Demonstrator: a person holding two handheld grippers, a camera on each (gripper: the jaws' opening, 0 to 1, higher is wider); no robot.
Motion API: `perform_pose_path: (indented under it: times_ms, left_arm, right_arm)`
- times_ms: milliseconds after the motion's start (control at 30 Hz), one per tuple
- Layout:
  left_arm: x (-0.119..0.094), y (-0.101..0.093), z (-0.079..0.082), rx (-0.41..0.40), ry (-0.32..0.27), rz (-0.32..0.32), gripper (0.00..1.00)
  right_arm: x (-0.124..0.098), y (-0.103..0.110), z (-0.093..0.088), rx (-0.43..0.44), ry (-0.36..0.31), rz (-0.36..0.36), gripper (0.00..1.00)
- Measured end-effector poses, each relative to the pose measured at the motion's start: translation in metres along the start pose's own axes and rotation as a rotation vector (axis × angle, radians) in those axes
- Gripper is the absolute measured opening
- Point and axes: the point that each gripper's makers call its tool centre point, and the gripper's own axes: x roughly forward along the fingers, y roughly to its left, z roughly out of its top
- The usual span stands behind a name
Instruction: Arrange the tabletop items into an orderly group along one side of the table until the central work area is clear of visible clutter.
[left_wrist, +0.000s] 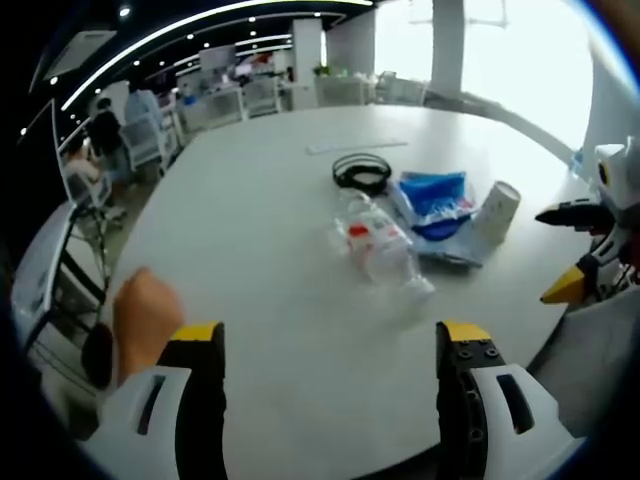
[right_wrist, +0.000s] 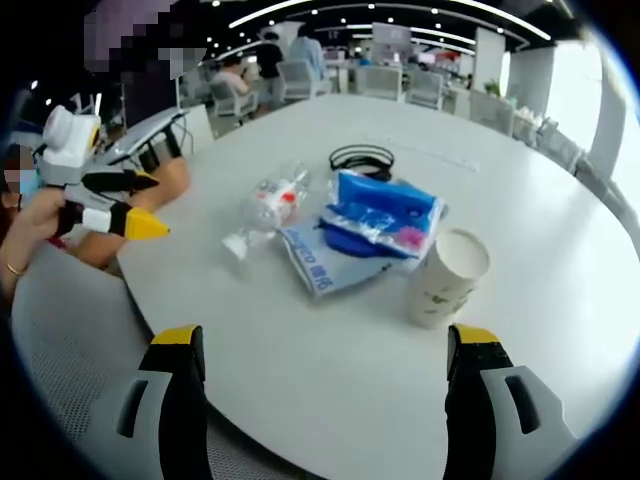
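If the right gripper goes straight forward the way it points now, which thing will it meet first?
Probably the blue packet on its flat plastic bag. It lies straight ahead between the open jaws of the right gripper. The paper cup looks nearer but stands toward the right jaw, so depth is uncertain.

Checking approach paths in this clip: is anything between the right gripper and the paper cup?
Nothing visible. The paper cup stands just ahead of the open right gripper, with only bare table between; the blue packet lies beyond it.
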Motion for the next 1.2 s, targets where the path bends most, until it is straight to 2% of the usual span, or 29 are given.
perform_pose_path:
  times_ms: [233, 433, 567, 700, 900, 1200]
  left_arm:
    - [0.0, -0.002, 0.005, -0.004, -0.025, -0.009, 0.83]
    - [-0.001, -0.003, 0.015, -0.007, -0.073, -0.008, 0.82]
    - [-0.001, -0.006, 0.013, -0.001, -0.068, -0.011, 0.82]
    - [-0.002, -0.009, 0.024, -0.016, -0.125, -0.022, 0.82]
    - [-0.003, -0.012, 0.026, -0.016, -0.142, -0.019, 0.82]
    - [-0.003, -0.014, 0.035, -0.023, -0.181, -0.015, 0.83]
  right_arm:
    - [0.002, 0.002, 0.0, -0.009, 0.001, 0.007, 0.99]
    - [0.002, 0.001, 0.001, -0.005, 0.001, 0.007, 0.99]
    - [0.002, 0.001, 0.001, -0.002, -0.002, 0.007, 0.99]
    - [0.002, 0.001, 0.001, 0.0, -0.003, 0.008, 0.99]
    - [0.002, 0.0, 0.001, 0.005, -0.003, 0.005, 1.0]
    - [0.0, 0.0, 0.008, 0.01, -0.036, 0.006, 0.99]
